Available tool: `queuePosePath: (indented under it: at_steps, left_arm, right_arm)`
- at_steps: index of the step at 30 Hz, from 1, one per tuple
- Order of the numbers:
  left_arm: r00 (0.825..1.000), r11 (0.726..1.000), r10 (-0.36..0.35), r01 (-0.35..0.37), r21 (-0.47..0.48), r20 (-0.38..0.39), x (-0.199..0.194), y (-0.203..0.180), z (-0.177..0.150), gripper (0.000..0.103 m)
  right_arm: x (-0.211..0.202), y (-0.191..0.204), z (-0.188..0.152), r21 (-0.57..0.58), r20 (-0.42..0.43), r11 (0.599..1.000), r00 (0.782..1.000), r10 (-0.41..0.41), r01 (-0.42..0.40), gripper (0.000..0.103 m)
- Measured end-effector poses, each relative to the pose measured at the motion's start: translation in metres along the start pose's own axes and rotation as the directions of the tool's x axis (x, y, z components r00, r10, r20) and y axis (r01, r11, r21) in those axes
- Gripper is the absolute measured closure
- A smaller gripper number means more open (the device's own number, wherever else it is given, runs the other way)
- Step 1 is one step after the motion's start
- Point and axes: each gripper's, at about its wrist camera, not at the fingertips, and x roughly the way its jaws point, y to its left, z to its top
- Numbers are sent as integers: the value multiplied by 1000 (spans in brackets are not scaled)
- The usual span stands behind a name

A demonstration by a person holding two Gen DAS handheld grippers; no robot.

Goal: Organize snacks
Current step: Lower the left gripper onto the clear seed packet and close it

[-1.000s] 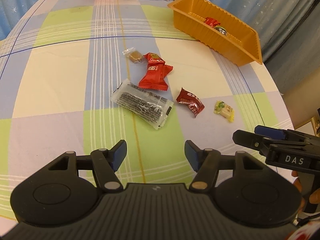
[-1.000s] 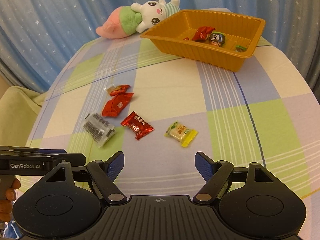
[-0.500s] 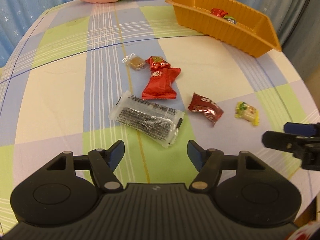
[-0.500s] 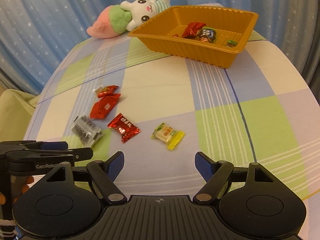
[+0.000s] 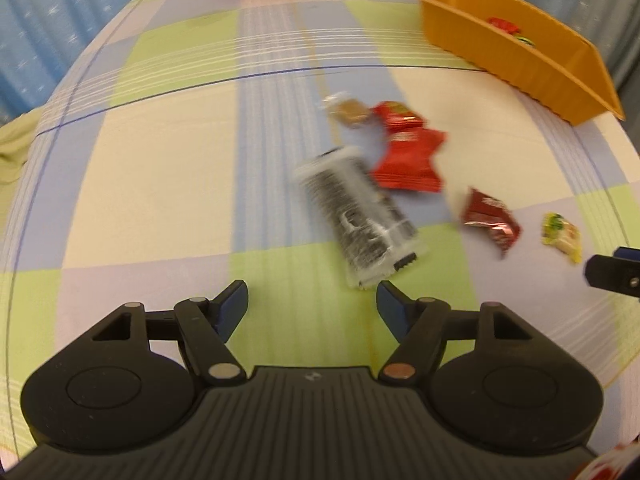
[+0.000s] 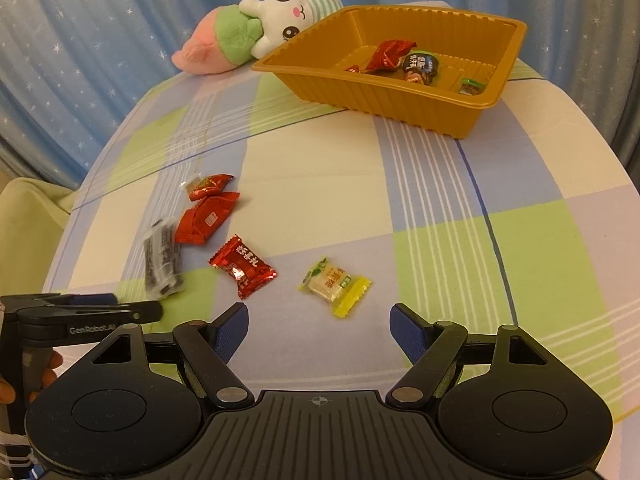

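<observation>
Closer now over the black-and-clear packet (image 5: 358, 216), left hand-held gripper (image 5: 312, 306) still spreading, nothing between. Right hand-held gripper (image 6: 318, 326) apart, yellow candy (image 6: 334, 284) at 12 o'clock. Checked sheet (image 6: 320, 168), tray (image 6: 400, 100), starry curtain (image 6: 100, 40) behind.

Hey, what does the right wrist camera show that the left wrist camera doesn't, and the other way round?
Only the right wrist view shows the tray's floor with the green sweet and the dark wrapped snack, and a hand holding the left gripper. Only the left wrist view clearly shows the small brown candy. Both show the orange tray, the plush toy, the clear black-printed packet and the yellow candy.
</observation>
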Motion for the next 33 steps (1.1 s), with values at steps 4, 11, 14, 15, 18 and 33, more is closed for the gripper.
queuePosePath:
  at_steps: [4,11,14,15,18,33]
  left_arm:
    - [1000,999,23,-23,-39,-6,0,18,-1,33]
    - [996,995,-90,91,-41,22,-18,27,1,33]
    - [987,988,-151,153,-34,59,-29,20,7,33]
    - [984,986,-164,166,-29,70,-30,18,10,33]
    - [981,984,-175,176,-10,81,-26,6,21,33]
    - [990,988,-140,137,70,35,14,-9,50,54]
  right_arm:
    - [3,1,3,-1,-1,1000,1000,5,-5,25]
    - [5,4,6,0,18,1000,1000,11,-11,25]
    - [5,3,8,9,27,1000,1000,10,-10,25]
    - [5,3,8,13,29,1000,1000,9,-10,25]
    - [5,3,8,20,33,1000,999,7,-7,25]
    - [5,4,10,32,45,999,999,-11,9,25]
